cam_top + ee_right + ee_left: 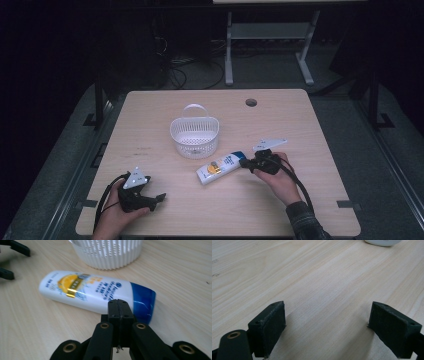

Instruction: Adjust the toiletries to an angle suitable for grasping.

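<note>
Nearest the camera, at the left: left gripper (161,197), held in a hand (117,212) low on the wooden table (300,115). Jaws spread wide apart, gripping nothing, only bare wood between them in the left gripper view. Grey three-cornered plate on top. Black cable looping back past the hand.

Further in, toward the middle: white plastic basket (194,136) with slotted walls and a thin handle, standing upright. Just a sliver of its base at the top edge of the left gripper view.

Just in front of the basket, a bit to the right: lotion tube (220,167), lying flat on its side, near the basket but apart from it. White body with an orange picture, blue end pointing to the right.

Right of that: right gripper (243,162), held in the other hand (280,181). Jaws pressed tight together, nothing between them, tips right beside the blue end of the tube. Touching or not, cannot tell. Checked sleeve (306,220) at the bottom edge.

Far back right: small round hole (251,102) in the table top.
</note>
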{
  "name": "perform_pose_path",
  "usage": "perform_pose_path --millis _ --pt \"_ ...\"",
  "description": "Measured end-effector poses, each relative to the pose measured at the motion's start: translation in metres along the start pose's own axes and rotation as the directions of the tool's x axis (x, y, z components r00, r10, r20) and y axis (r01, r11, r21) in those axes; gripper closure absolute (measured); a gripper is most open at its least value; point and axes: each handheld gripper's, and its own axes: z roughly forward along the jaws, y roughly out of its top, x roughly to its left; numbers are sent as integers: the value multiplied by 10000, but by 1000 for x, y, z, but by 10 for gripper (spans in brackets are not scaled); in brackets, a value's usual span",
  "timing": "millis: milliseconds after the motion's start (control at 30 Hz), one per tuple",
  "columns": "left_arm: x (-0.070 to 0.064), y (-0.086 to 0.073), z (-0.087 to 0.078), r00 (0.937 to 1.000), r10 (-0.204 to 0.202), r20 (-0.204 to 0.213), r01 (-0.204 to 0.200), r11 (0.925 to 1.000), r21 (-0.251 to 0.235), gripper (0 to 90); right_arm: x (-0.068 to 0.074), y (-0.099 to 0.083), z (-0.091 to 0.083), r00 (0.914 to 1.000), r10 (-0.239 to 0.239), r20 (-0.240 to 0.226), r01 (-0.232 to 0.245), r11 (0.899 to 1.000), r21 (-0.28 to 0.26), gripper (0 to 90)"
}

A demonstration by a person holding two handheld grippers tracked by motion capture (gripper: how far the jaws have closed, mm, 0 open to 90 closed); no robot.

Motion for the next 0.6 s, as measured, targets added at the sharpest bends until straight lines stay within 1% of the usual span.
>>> perform_pose_path --millis 33,67,100,233,300,367,467,567,600 --pt "0 0 0 10000 3 -2 -3 10000 2 132 4 4 0 9999 -75 -82 75 10000 -25 899" --pt "0 0 0 10000 3 -2 -3 10000 2 132 4 4 0 9999 -75 -82 75 10000 -25 899" --pt "0 0 0 10000 4 -2 -4 10000 4 132 8 8 1 9998 -96 -190 94 9999 -87 899" --pt "0 0 0 10000 28 9 -28 10000 19 132 13 15 4 9993 -165 -330 160 9997 -162 899" --pt "0 0 0 10000 30 10 -30 10000 18 132 15 17 5 9993 -112 -368 105 9998 -183 899" --pt "0 0 0 10000 30 12 -30 10000 17 132 18 22 9 9989 -192 -438 180 9994 -283 899" --pt "0 0 0 10000 33 14 -33 10000 17 132 22 27 13 9986 -165 -501 148 9993 -338 899" --pt "0 0 0 10000 34 18 -34 10000 16 132 25 31 17 9982 -236 -550 216 9992 -351 899" --pt "0 0 0 10000 36 19 -36 10000 16 132 28 34 20 9980 -262 -573 243 9991 -337 899"
